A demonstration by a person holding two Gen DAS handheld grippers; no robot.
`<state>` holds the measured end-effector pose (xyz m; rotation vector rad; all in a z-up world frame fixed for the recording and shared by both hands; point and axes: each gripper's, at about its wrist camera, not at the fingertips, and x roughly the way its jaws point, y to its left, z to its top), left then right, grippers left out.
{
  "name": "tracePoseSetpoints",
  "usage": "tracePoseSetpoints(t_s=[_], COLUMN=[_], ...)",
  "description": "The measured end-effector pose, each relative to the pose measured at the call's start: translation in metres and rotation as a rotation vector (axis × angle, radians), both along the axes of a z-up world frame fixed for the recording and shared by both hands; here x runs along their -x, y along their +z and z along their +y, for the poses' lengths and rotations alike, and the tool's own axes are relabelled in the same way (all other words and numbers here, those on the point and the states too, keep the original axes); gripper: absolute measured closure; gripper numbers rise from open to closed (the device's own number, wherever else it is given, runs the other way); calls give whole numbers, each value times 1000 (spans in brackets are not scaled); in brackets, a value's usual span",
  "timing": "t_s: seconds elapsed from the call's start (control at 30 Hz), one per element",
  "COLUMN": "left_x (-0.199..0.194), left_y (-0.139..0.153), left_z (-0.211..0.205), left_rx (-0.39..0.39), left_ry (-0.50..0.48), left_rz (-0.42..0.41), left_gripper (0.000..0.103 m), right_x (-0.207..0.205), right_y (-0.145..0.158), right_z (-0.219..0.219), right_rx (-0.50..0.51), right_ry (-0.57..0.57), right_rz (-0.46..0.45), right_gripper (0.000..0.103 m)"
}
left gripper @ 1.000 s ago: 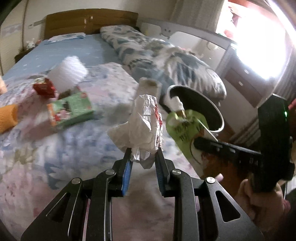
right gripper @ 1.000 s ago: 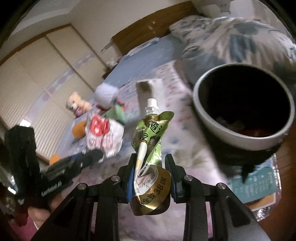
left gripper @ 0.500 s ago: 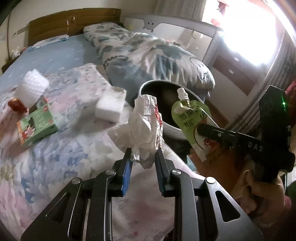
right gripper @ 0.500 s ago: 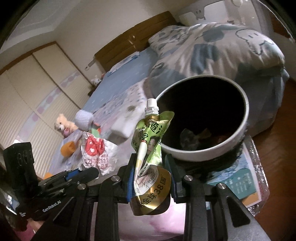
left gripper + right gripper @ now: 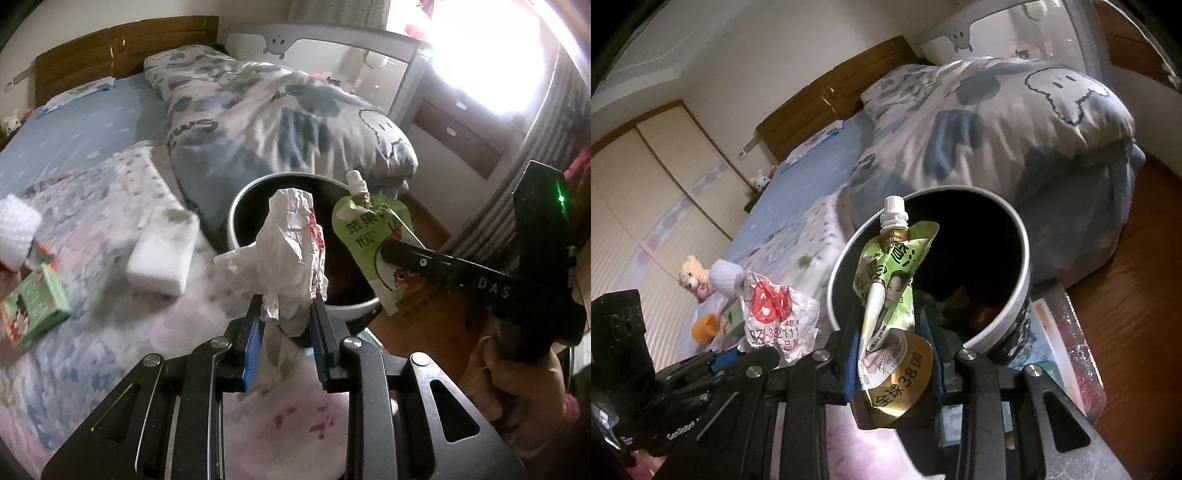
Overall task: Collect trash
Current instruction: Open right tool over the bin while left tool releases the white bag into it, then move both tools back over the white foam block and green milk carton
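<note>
Your right gripper [image 5: 892, 345] clamps green drink pouch [image 5: 892, 280] before dark bin [image 5: 1015, 295]; left gripper [image 5: 738, 360] grips crumpled wrapper [image 5: 775, 314] left of bin.

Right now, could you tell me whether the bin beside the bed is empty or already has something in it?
Not empty. The right wrist view looks into the bin and shows a few dark scraps at its bottom; what they are is too dim to tell.
</note>
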<state>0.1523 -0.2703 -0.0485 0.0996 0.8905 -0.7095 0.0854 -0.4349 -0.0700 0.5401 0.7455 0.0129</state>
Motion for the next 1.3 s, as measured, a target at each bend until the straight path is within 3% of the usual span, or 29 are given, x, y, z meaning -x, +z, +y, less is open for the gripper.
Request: tracePoseSetpoints(t_s=[0.6, 0.67, 0.73, 0.8, 0.9, 1.0, 1.07, 1.17, 1.3], left_x=[-37, -38, -38, -35, -32, -29, -26, -19, -10], left_y=[-8, -8, -8, -7, -7, -10, -12, -16, -18], left_z=[-42, -43, -44, -42, -37, -25, -16, 3, 33], left_rx=[-27, -32, -36, -39, -40, -27, -26, -25, -14], left_ry=[-11, -10, -14, -8, -3, 14, 31, 60, 109], left_rz=[42, 42, 46, 32, 26, 36, 38, 41, 36], left_gripper=[80, 74, 57, 46, 41, 41, 41, 41, 41], right_x=[-32, -38, -42, -46, -45, -40, -35, -31, -24], right_y=[-7, -9, -10, -10, -7, -3, -2, -2, 0], right_z=[-28, -30, -32, -33, -35, -36, -35, -30, -17], right_rx=[40, 42, 44, 49, 35, 37, 31, 24, 12], right_ry=[-34, -35, -41, -53, -66, -82, -89, -90, -81], right_rz=[21, 29, 33, 35, 20, 4, -1, -6, -14], right_gripper=[72, 72, 72, 68, 59, 44, 41, 25, 19])
